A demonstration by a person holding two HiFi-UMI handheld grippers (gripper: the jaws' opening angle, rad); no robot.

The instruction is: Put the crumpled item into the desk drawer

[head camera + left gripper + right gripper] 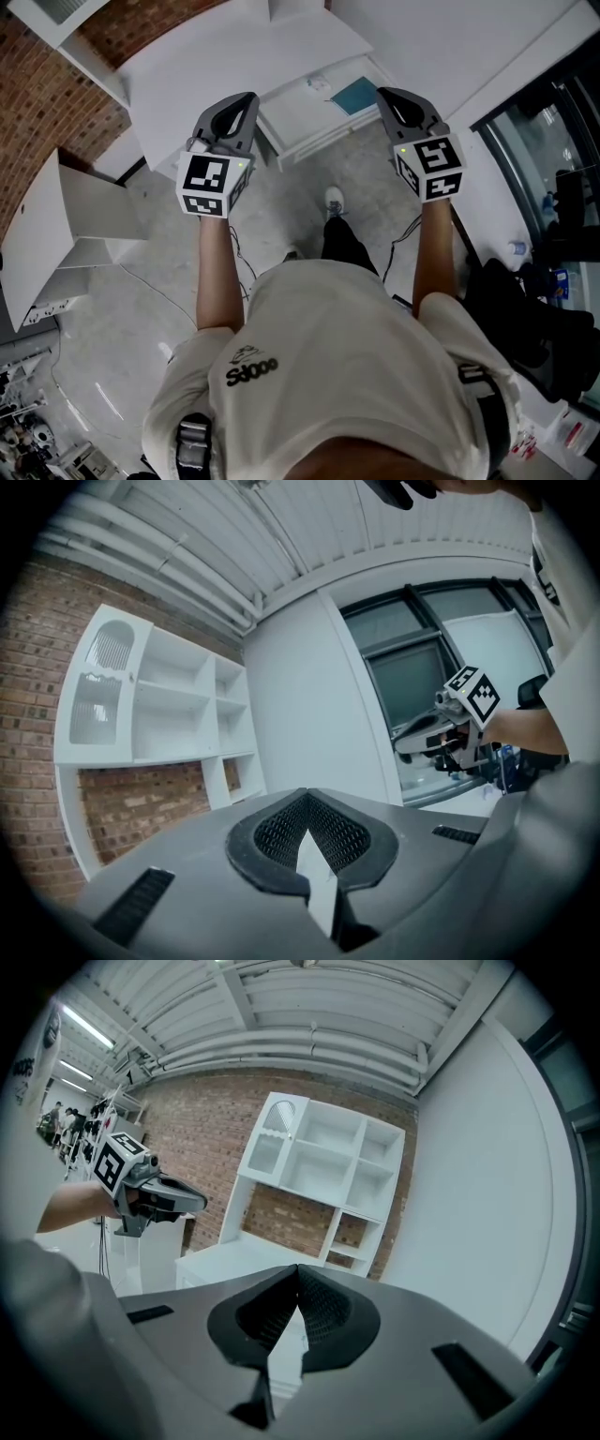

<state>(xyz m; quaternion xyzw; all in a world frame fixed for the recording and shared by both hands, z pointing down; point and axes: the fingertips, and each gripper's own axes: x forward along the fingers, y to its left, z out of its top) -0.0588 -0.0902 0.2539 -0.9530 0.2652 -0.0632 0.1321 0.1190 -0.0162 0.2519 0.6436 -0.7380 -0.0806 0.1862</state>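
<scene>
The white desk [234, 66] stands ahead of me with its drawer [298, 127] pulled open. Inside the drawer lie a teal flat item [355, 95] and a small pale lump [319, 83] that may be the crumpled item. My left gripper [247, 99] hovers over the drawer's left end and my right gripper [384, 94] over its right end. Both are raised above it, shut and holding nothing. The left gripper [306, 803] and the right gripper [298, 1277] point level at walls and shelves, each with its jaws closed together.
A white shelf unit [66, 234] stands at the left against the brick wall [37, 103]. Dark bags and a chair [534, 309] crowd the right, beside a window [553, 141]. Cables [141, 281] trail over the pale floor near my shoe [335, 200].
</scene>
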